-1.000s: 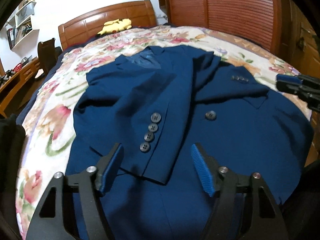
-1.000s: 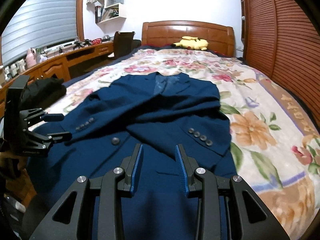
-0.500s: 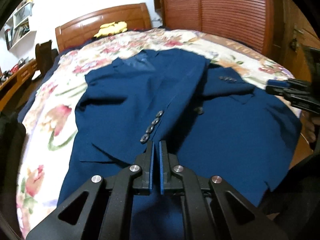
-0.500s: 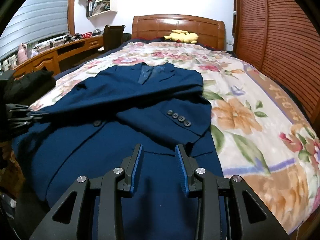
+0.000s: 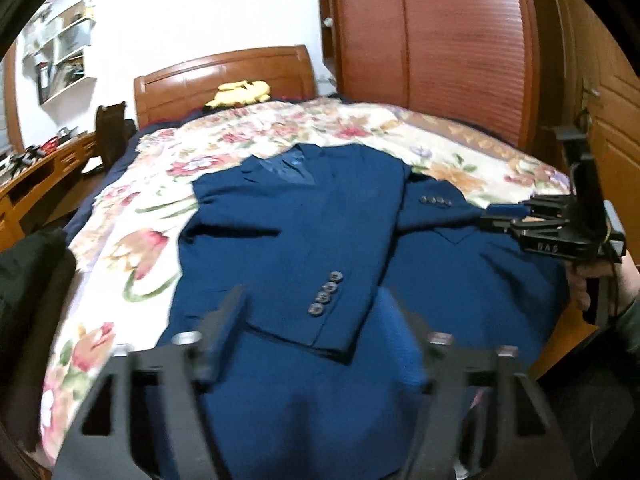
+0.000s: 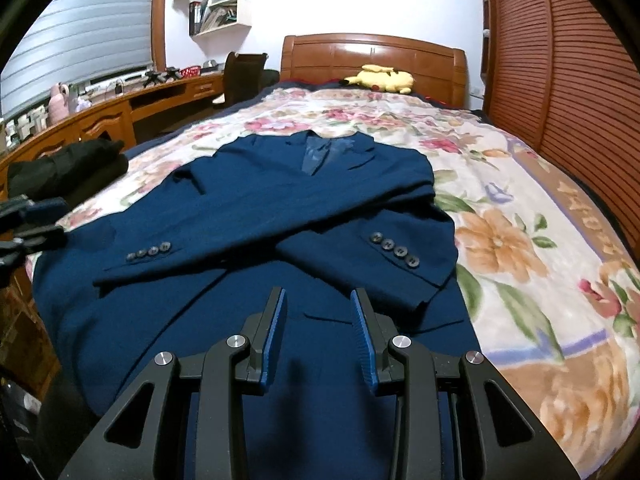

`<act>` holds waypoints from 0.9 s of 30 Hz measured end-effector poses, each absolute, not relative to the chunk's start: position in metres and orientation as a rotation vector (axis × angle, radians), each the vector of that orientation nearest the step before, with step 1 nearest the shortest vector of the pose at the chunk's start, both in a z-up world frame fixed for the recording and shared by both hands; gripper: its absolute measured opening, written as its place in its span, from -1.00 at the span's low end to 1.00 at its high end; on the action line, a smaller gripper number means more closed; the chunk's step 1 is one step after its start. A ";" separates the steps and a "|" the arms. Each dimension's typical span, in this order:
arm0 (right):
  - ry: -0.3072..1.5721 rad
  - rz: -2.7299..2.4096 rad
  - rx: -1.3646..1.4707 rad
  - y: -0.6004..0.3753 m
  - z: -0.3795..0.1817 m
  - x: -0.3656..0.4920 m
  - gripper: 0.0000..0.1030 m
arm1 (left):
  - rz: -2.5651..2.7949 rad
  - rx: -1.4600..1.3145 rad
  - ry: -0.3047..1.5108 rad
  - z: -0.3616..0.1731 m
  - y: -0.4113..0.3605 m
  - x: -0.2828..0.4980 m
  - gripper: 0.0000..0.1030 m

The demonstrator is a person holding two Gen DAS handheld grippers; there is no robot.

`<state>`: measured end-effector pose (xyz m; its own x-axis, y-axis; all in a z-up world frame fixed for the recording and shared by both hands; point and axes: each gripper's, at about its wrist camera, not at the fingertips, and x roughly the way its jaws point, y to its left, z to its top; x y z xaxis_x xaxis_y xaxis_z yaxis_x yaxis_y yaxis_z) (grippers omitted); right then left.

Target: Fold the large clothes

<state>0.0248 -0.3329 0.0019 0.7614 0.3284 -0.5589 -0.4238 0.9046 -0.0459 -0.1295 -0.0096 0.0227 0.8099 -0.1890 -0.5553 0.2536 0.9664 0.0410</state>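
A navy blue suit jacket (image 5: 304, 240) lies face up on the bed, collar toward the headboard, both sleeves folded across the chest; it also shows in the right wrist view (image 6: 280, 216). The buttoned cuffs (image 6: 394, 250) (image 6: 148, 252) lie crossed over the front. My left gripper (image 5: 316, 332) is open and empty, blurred, above the jacket's lower part near one cuff (image 5: 326, 294). My right gripper (image 6: 320, 332) is open and empty above the jacket's hem; it also shows in the left wrist view (image 5: 532, 224) at the jacket's right edge.
The bed has a floral cover (image 6: 520, 240) and a wooden headboard (image 6: 372, 52) with a yellow plush toy (image 6: 380, 78). A dark garment (image 6: 68, 168) lies at the bed's left side. A wooden desk (image 6: 100, 116) and chair stand left; wooden wardrobe doors (image 6: 560, 60) are on the right.
My left gripper was open, shut about half a second ago near the sleeve cuff, and has opened again. The sleeve now lies flat across the jacket. My right gripper stayed open.
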 end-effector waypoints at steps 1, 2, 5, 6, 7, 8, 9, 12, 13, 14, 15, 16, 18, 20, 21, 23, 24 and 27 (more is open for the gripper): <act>0.580 0.406 -0.182 -0.331 0.003 0.026 -0.34 | -0.230 0.102 0.572 0.023 -0.004 -0.132 0.60; 0.573 0.402 -0.187 -0.330 0.005 0.025 -0.34 | -0.219 0.089 0.570 0.024 0.004 -0.136 0.60; 0.575 0.407 -0.163 -0.334 0.011 0.024 -0.34 | -0.176 0.075 0.566 0.022 0.024 -0.144 0.60; 0.577 0.413 -0.153 -0.336 0.013 0.025 -0.34 | -0.161 0.075 0.565 0.021 0.027 -0.144 0.60; 0.577 0.415 -0.149 -0.336 0.014 0.025 -0.34 | -0.145 0.075 0.566 0.020 0.032 -0.146 0.60; 0.577 0.411 -0.158 -0.337 0.014 0.025 -0.34 | -0.129 0.069 0.568 0.018 0.040 -0.146 0.60; 0.584 0.404 -0.170 -0.337 0.013 0.026 -0.34 | -0.121 0.062 0.571 0.016 0.045 -0.147 0.60; 0.611 0.396 -0.178 -0.340 0.009 0.031 -0.34 | -0.089 0.028 0.583 0.008 0.064 -0.146 0.60; 0.622 0.398 -0.177 -0.341 0.008 0.034 -0.34 | -0.078 0.015 0.589 0.004 0.070 -0.145 0.60; 0.635 0.398 -0.178 -0.340 0.005 0.036 -0.34 | -0.071 0.006 0.594 0.002 0.074 -0.145 0.60; 0.648 0.397 -0.180 -0.341 0.002 0.040 -0.34 | -0.062 -0.005 0.599 -0.001 0.079 -0.144 0.60; 0.660 0.393 -0.182 -0.340 0.001 0.042 -0.34 | -0.053 -0.015 0.604 -0.004 0.084 -0.143 0.60; 0.696 0.393 -0.184 -0.341 -0.007 0.050 -0.34 | -0.037 -0.030 0.616 -0.010 0.091 -0.141 0.60; 0.732 0.381 -0.199 -0.341 -0.015 0.057 -0.32 | -0.020 -0.034 0.630 -0.016 0.097 -0.139 0.60; 0.747 0.376 -0.205 -0.341 -0.020 0.060 -0.26 | -0.014 -0.035 0.634 -0.018 0.098 -0.139 0.60; 0.757 0.385 -0.193 -0.345 -0.027 0.065 0.00 | -0.006 -0.041 0.642 -0.023 0.102 -0.141 0.60; 0.746 0.388 -0.175 -0.349 -0.029 0.065 0.08 | -0.003 -0.044 0.646 -0.025 0.104 -0.140 0.60; 0.728 0.423 -0.099 -0.362 -0.034 0.069 0.20 | 0.009 -0.047 0.660 -0.032 0.109 -0.137 0.60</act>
